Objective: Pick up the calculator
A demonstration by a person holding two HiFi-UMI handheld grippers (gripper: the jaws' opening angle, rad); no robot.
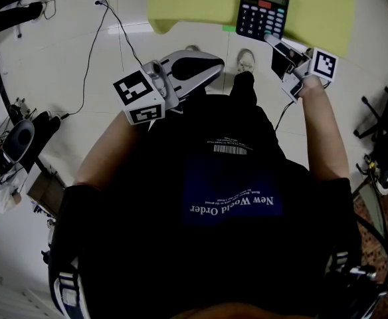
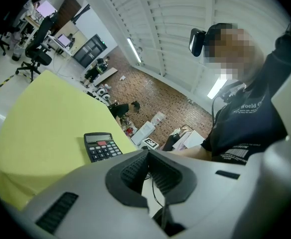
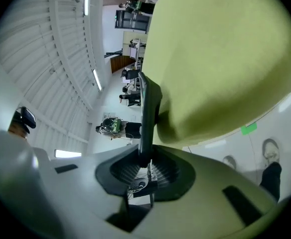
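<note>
The black calculator [image 1: 263, 10] with a red key lies over the near edge of the yellow table [image 1: 194, 2]. My right gripper [image 1: 274, 40] is shut on its near edge. In the right gripper view the calculator [image 3: 148, 113] shows edge-on, standing up from between the pads of my right gripper [image 3: 144, 158], beside the yellow table [image 3: 225, 59]. My left gripper [image 1: 214, 65] hovers off the table to the left, jaws together with nothing in them. In the left gripper view the calculator [image 2: 101, 146] sits beyond my left gripper [image 2: 148, 156].
A black cable [image 1: 94, 38] trails over the white floor at the left. Equipment [image 1: 11, 148] stands at the far left, and a chair base [image 1: 380, 118] at the right. A green tape mark [image 1: 228, 27] sits by the table's edge, above the person's shoe [image 1: 246, 60].
</note>
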